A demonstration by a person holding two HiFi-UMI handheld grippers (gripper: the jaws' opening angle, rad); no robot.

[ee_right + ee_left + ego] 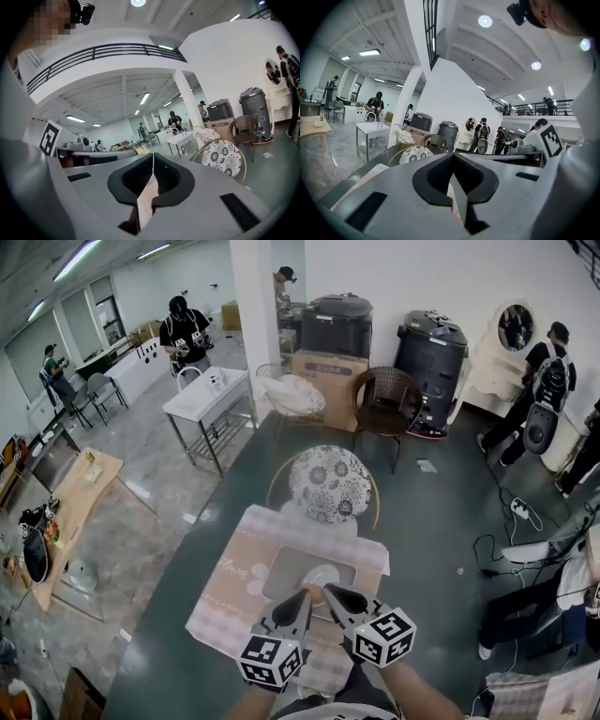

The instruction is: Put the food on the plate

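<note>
On the checked tablecloth (230,601) lies a grey mat (281,573) with a white plate (326,575) on it. A small brown piece of food (317,596) shows at the plate's near edge, right where the two gripper tips come together; whether it rests on the plate I cannot tell. My left gripper (305,595) is shut, its jaws meeting tip to tip (452,157) with nothing between them. My right gripper (330,592) is also shut, its jaws closed on each other (153,157). Neither gripper view shows the food or the plate.
A round floral chair (329,483) stands at the table's far side. Beyond it are a white metal table (205,397), a cardboard box (330,381), a wicker chair (386,404) and two dark bins (430,354). People stand around the room. Cables lie on the floor (511,512).
</note>
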